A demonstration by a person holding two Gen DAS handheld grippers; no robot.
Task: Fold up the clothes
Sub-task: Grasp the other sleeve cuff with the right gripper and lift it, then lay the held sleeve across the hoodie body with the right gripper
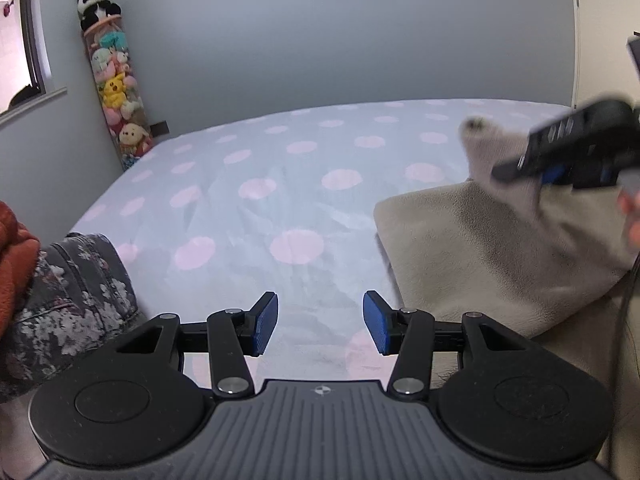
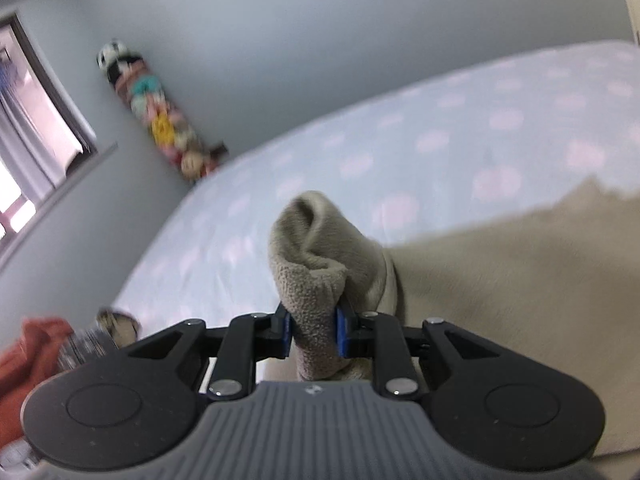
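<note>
A beige fleece garment (image 1: 480, 248) lies on the right of the bed and also fills the right of the right wrist view (image 2: 520, 272). My right gripper (image 2: 313, 330) is shut on a bunched fold of that garment and lifts it off the bed; it shows in the left wrist view (image 1: 560, 152) raised above the fleece. My left gripper (image 1: 320, 322) is open and empty, low over the bedsheet just left of the garment's edge.
The bed (image 1: 248, 184) has a light blue sheet with pink dots. A grey floral garment (image 1: 68, 296) and an orange one (image 1: 12, 256) lie at the left. A tall tube of plush toys (image 1: 116, 92) stands in the corner by the window.
</note>
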